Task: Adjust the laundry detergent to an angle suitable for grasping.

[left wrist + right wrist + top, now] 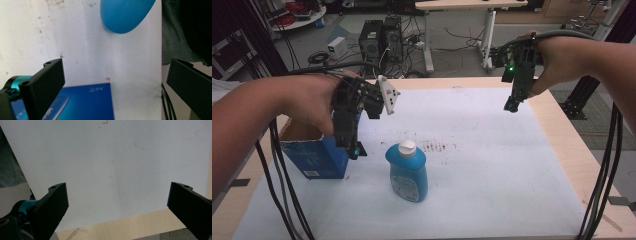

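The left hand-held gripper hangs just above the open blue cardboard box at the left edge of the white sheet on the desk, its jaws spread wide with nothing between them. A blue bottle with a white cap stands upright on the sheet just beside the box, toward the middle. The right hand-held gripper is held high over the far right part of the sheet, well apart from both, with jaws wide apart and empty.

Left gripper and right gripper both hang pointing down, jaws spread wide
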The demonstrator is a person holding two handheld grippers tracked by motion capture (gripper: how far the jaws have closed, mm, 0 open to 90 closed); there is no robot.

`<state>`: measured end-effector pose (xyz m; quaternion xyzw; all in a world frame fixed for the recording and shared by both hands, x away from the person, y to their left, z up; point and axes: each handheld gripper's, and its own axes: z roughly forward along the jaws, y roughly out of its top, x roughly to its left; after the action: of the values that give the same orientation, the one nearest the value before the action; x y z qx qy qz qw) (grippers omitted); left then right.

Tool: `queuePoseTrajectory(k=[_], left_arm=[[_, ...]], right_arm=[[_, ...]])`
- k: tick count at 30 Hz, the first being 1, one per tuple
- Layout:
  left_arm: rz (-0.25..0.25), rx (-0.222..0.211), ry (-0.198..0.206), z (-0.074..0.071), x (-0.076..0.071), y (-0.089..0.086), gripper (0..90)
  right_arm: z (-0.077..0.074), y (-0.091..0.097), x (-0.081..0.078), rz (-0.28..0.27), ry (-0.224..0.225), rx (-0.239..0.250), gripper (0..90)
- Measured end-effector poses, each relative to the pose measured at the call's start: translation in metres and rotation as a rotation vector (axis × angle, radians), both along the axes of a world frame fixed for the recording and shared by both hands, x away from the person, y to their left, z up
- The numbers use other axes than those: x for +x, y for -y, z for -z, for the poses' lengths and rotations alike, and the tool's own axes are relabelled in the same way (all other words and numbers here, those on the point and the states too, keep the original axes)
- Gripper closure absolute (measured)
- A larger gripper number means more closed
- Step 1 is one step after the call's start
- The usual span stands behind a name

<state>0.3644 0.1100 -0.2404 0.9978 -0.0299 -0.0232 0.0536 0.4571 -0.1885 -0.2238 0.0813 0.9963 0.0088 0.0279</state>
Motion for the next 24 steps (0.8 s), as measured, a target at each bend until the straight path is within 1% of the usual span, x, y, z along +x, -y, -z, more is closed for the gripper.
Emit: queuePoseTrajectory(k=[2,3,9,11,12,14,16,17,20,22,24], left_arm=[[-0.015,0.016,0.009,-0.001,0.001,-0.002,1.6],[-0.019,0.019,0.006,-0.001,0.002,-0.003,1.6],[-0.034,0.027,0.021,-0.004,0.003,-0.005,1.7],[-0.044,0.034,0.011,-0.004,0.004,-0.005,1.7],[-0.046,0.037,0.016,-0.004,0.004,-0.005,1.7],[-0.049,0.041,0.016,-0.005,0.004,-0.004,1.7],[-0.056,0.045,0.02,-0.005,0.005,-0.004,1.7],[-0.068,0.056,0.01,-0.006,0.006,-0.004,1.7],[-0.083,0.079,0.015,-0.008,0.007,-0.002,1.7],[-0.095,0.081,0.01,-0.01,0.006,-0.002,1.7],[-0.103,0.092,0.014,-0.011,0.006,-0.002,1.7]], right_arm=[[0.0,-0.002,-0.002,-0.009,-0.002,0.001,2.5],[-0.001,-0.003,-0.003,-0.014,0.0,-0.003,2.5],[-0.002,-0.009,-0.01,-0.047,0.007,-0.003,2.5],[-0.003,-0.011,-0.012,-0.049,0.009,-0.005,2.5],[-0.003,-0.012,-0.012,-0.063,0.009,-0.001,2.5],[-0.004,-0.013,-0.014,-0.058,0.012,-0.005,2.5],[-0.004,-0.014,-0.016,-0.065,0.012,-0.006,2.5],[-0.004,-0.014,-0.017,-0.065,0.011,-0.006,2.5],[-0.006,-0.014,-0.02,-0.072,0.014,-0.002,2.5],[-0.007,-0.014,-0.023,-0.076,0.019,0.004,2.5],[-0.009,-0.013,-0.025,-0.077,0.021,0.005,2.5]])
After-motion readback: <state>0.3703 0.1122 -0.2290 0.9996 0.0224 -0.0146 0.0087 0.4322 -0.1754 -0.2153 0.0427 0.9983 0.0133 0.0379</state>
